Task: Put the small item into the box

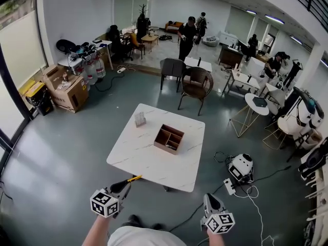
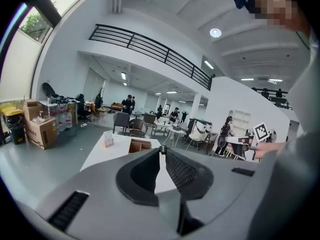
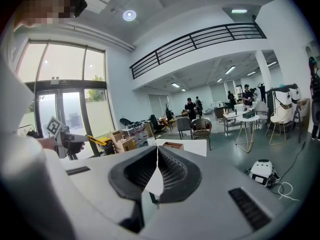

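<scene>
A brown wooden box (image 1: 169, 139) with compartments sits on the white square table (image 1: 154, 163). It also shows in the left gripper view, box (image 2: 140, 145), and the right gripper view, box (image 3: 172, 145). A small clear stand (image 1: 140, 119) stands upright on the table left of the box. My left gripper (image 1: 125, 184) hangs short of the table's near edge, shut on a thin yellow item (image 1: 134, 178) that sticks out past its tips. The right gripper view shows that yellow item (image 3: 97, 140) too. My right gripper (image 1: 206, 196) is lower right, shut and holding nothing.
Two chairs (image 1: 195, 83) stand beyond the table. Cardboard boxes (image 1: 66, 88) are at the left wall. A white device (image 1: 241, 167) with cables lies on the floor right of the table. Small round tables (image 1: 256, 104) and several people are farther back.
</scene>
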The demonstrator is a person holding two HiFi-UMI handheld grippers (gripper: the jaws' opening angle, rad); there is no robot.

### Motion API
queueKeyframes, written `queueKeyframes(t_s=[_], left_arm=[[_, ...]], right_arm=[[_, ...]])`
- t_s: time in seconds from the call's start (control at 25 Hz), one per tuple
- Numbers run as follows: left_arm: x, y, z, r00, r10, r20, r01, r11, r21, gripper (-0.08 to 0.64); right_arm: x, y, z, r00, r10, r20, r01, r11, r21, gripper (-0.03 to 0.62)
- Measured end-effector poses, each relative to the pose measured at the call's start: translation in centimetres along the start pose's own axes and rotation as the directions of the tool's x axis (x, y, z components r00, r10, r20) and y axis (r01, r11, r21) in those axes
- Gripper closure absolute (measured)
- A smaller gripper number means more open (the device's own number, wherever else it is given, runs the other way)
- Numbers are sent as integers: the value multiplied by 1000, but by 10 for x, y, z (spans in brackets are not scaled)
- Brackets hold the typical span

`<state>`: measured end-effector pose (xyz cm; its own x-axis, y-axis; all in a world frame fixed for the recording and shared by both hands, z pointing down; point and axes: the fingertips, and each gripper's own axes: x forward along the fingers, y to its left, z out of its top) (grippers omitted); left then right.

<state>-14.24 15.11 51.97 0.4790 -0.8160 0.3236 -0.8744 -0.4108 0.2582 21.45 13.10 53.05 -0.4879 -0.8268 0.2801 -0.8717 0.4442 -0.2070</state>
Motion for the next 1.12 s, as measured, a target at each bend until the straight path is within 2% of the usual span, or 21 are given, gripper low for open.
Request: queueKeyframes(t_s=[0.24, 0.6, 0.84, 1.12], left_arm=[[1, -14, -11, 1000, 29, -3, -29, 1000, -8, 515], [7, -14, -17, 999, 36, -23, -36, 999, -17, 515], [27, 5, -6, 1000, 6, -31, -6, 1000, -14, 515], [68, 36, 18, 997, -61, -48, 61, 998, 8, 515]], right_arm=[[-1, -7, -13, 998, 42, -38, -42, 999, -18, 565], [8, -10, -21, 996, 58, -70, -59, 998, -7, 565], [27, -11, -18, 996, 35, -78, -35, 999, 1, 565], [59, -13, -9, 997, -18, -77, 19, 1000, 12, 565]])
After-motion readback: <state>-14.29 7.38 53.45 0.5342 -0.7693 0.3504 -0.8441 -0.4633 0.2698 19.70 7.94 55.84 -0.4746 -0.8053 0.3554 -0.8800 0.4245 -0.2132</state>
